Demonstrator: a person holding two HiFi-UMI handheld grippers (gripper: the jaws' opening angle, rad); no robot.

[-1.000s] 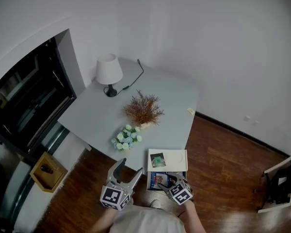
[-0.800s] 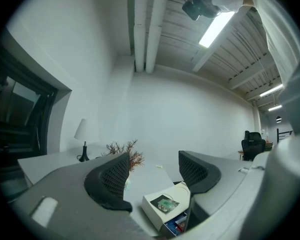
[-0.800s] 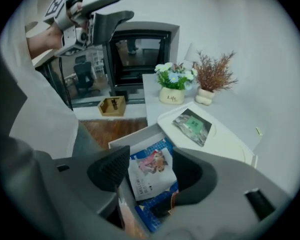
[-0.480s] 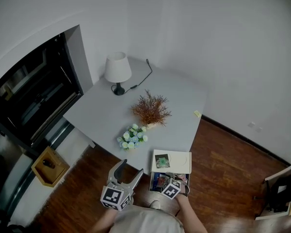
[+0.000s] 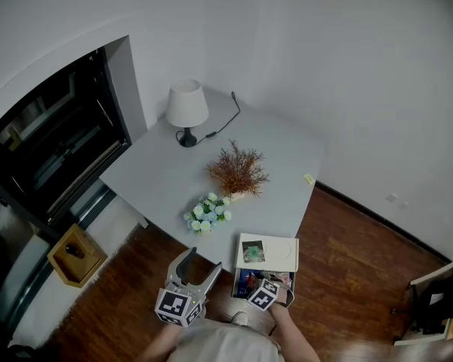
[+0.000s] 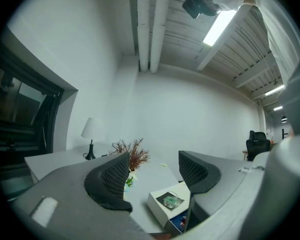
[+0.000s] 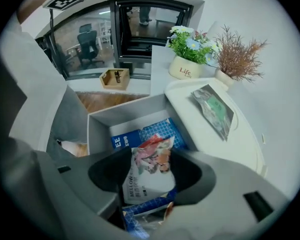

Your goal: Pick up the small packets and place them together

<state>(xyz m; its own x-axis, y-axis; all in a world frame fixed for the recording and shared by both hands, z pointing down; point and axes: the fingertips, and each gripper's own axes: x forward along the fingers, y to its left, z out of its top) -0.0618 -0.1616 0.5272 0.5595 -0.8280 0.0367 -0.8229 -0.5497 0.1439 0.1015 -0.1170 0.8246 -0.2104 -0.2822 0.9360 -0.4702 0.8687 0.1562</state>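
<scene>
In the head view, a grey table (image 5: pixel 174 179) carries a lamp (image 5: pixel 187 110), a dried plant (image 5: pixel 238 172) and a pot of flowers (image 5: pixel 208 213). At its near edge, a white box (image 5: pixel 278 246) has a green packet (image 5: pixel 253 252) lying on top. Just in front of it is an open grey box (image 5: pixel 236 281) of packets. The right gripper (image 5: pixel 268 289) points steeply down into that box, while the left gripper (image 5: pixel 198 266) is held off the table's edge. In the left gripper view, the left gripper (image 6: pixel 152 171) points level across the table. Its jaws are well apart, with nothing between them. In the right gripper view, the right gripper (image 7: pixel 151 166) has just been closing its jaws. They now press on both side edges of a white packet (image 7: pixel 149 184) with a pink and red picture. This packet lies on the blue packets (image 7: pixel 157 131) inside the grey box.
</scene>
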